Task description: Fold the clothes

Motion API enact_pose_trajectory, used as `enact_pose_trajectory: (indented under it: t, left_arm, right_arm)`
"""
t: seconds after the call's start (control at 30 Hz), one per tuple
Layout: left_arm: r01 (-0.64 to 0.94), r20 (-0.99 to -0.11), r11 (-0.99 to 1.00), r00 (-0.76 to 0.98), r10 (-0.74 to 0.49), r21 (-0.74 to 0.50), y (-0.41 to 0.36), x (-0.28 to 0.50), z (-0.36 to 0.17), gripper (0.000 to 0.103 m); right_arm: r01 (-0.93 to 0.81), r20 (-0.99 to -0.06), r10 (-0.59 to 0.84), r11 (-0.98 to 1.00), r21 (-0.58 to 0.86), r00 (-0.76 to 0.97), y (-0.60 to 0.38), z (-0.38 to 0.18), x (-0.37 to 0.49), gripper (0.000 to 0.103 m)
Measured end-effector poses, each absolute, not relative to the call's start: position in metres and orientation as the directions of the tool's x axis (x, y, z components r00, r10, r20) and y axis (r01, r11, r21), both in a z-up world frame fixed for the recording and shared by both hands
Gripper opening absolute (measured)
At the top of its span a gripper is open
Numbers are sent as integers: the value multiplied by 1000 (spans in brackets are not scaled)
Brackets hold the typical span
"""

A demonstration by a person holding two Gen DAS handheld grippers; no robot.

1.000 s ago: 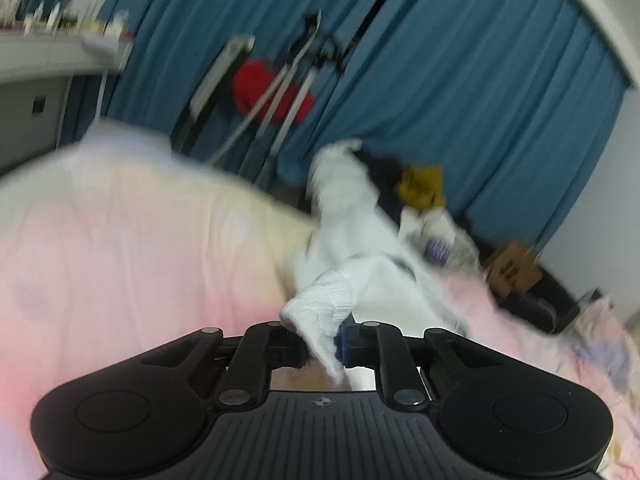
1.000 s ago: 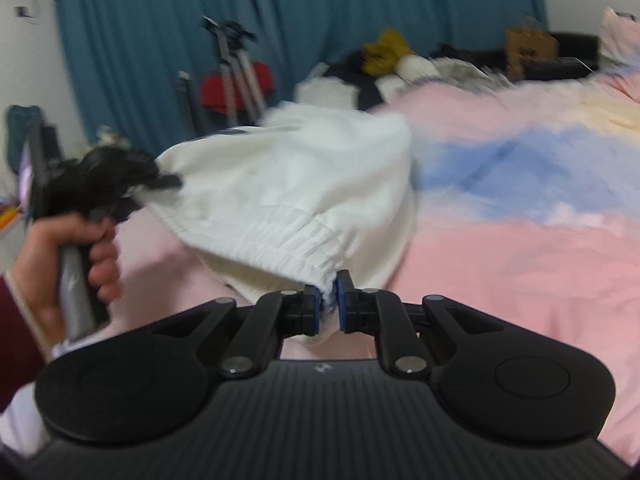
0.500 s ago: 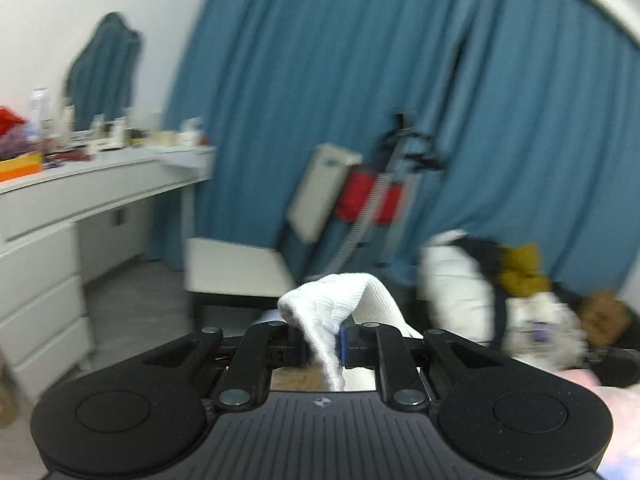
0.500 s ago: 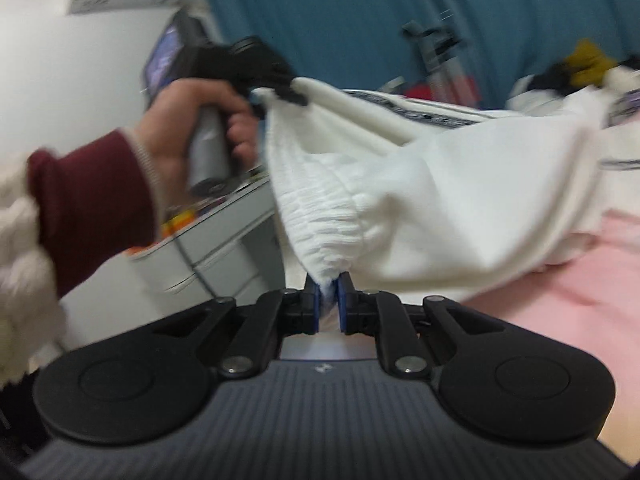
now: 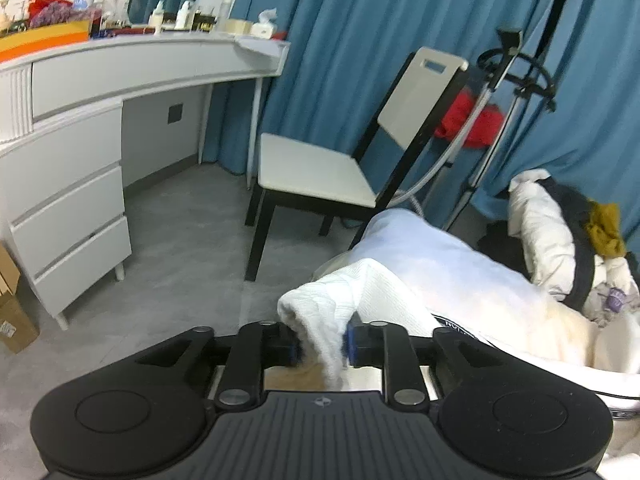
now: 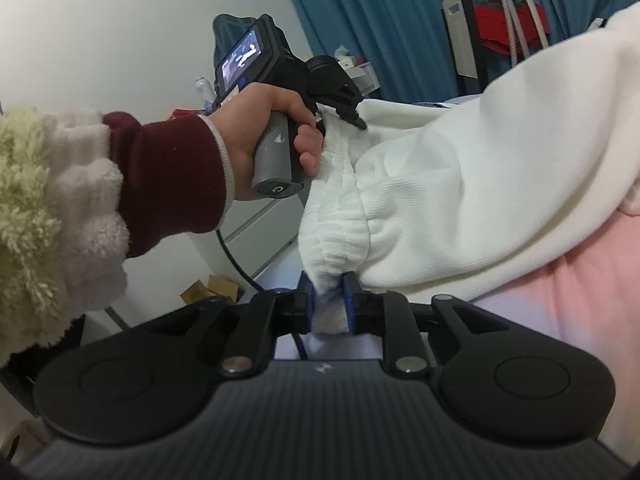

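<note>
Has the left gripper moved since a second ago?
Yes. The left gripper, shut on the white ribbed garment, swung left off the pink bed toward the white dressing table.

Left wrist view faces chair point(image 5: 320, 176), right wrist view leftward, both close on white garment point(image 6: 460, 184)

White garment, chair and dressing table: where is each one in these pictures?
white garment point(image 6: 480, 152): right wrist view, on the broad body of the cloth.
chair point(image 5: 312, 174): left wrist view, on the seat.
dressing table point(image 5: 132, 62): left wrist view, on the front of the top drawer.
</note>
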State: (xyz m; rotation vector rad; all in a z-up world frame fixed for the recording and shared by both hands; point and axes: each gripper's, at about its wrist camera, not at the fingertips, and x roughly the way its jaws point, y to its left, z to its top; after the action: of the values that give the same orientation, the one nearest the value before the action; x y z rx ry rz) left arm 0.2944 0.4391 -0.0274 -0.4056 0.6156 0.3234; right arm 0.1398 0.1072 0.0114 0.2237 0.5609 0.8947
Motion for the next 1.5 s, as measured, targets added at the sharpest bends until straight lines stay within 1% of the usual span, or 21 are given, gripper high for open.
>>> enact_pose_trajectory:
  t: [0.03,0.07,0.1,0.13,0.17,0.2,0.23,0.27,0.37,0.5,0.6,0.67,0.73,0.9,1.0,1.07,1.23,1.3,1.4,1.43,1.5]
  left_arm:
    - [-401,-611,874,775,164,-274,439,288,-23,29]
    - [-393,-607,876,779,156,-280,436,278,-18,32]
    - [-389,-597,877,786,158,-281,431,266,-11,34]
    - [-387,-585,879,794,164,-279,427,255,-4,41]
    - [-385,-573,881,802,170,-276,423,244,4,51]
    - [-375,-562,886,810,169,-273,413,233,10,58]
    - [-362,-551,893,818,166,-269,401,222,16,71]
    - [-349,-540,899,826,162,-265,389,211,21,78]
    - [-309,-506,918,850,148,-250,352,178,38,83]
    - [-256,-461,939,878,128,-228,304,135,60,86]
    - [-217,-427,953,898,110,-209,268,102,76,85]
    - [-186,-405,961,910,88,-207,240,80,84,85]
    - [-144,-384,963,922,48,-226,205,57,86,85]
    - [-34,-347,985,937,-28,-170,113,11,82,85]
    - [29,-336,986,938,-83,-163,68,-8,68,85]
    - [51,-338,988,936,-99,-148,46,-14,51,85]
    - [62,-380,984,917,-123,-168,20,-11,4,85]
    - [41,-420,991,903,-90,-125,13,-3,-10,85]
    - [-56,-474,998,879,56,14,15,28,-20,85]
    - [-63,-480,997,874,73,37,15,39,-21,85]
    - [-41,-481,998,875,58,46,16,60,-21,85]
  right_arm:
    - [-686,-361,794,605,404,488,104,13,138,31]
    - [-698,-355,801,596,397,482,102,15,136,46]
    - [-709,-349,808,586,391,475,99,17,134,56]
    - [-721,-343,814,577,384,469,96,19,133,78]
    - [-733,-324,822,566,377,468,102,22,119,87]
    - [-746,-308,829,556,367,466,105,25,113,85]
    - [-759,-293,836,545,357,463,108,29,108,84]
    - [-761,-295,834,548,348,466,111,31,110,85]
    - [-748,-299,816,576,330,496,98,44,112,85]
    - [-713,-294,775,631,306,560,59,65,112,85]
    - [-684,-274,742,670,289,611,14,83,91,85]
    - [-653,-263,703,711,262,660,-14,92,97,85]
    - [-626,-252,669,743,237,699,-40,100,102,85]
    - [-561,-229,582,813,157,780,-111,123,99,85]
    - [-517,-232,533,846,129,814,-151,127,97,85]
    - [-482,-237,498,867,124,834,-175,126,102,85]
    - [-419,-196,442,896,150,875,-209,104,120,85]
    - [-383,-218,421,902,199,880,-216,94,130,85]
    - [-348,-242,399,910,225,885,-225,88,139,84]
    - [-333,-250,384,916,223,889,-227,87,141,84]
    - [-303,-270,360,925,229,893,-231,83,146,84]
